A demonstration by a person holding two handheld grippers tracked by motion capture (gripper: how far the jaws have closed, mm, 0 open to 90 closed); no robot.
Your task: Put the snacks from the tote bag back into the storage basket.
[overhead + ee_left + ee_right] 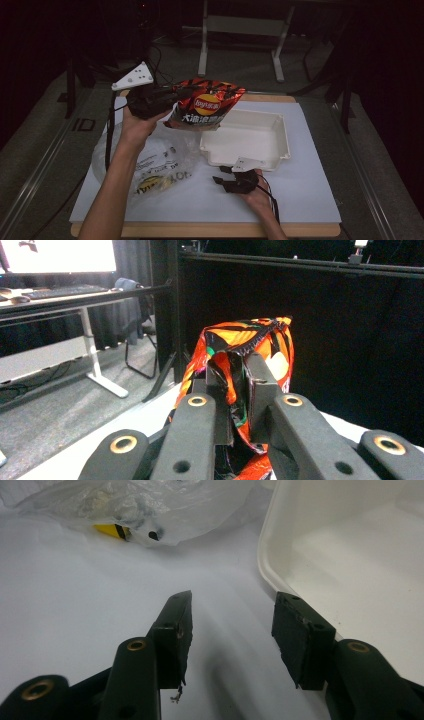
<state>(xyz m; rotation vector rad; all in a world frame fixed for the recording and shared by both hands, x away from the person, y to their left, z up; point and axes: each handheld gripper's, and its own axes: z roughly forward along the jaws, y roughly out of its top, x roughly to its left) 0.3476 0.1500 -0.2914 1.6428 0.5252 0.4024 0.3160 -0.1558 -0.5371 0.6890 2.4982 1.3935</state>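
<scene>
High view: left tongs pinch chip bag above tray.

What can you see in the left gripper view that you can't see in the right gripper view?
The left gripper view has the red chip bag pinched in the left tool, plus a desk and a chair beyond the table. The right gripper view has the open right tool holding nothing, beside the white tray, with a clear plastic bag farther off. Both look along two black jaws, over the same white tabletop.
</scene>
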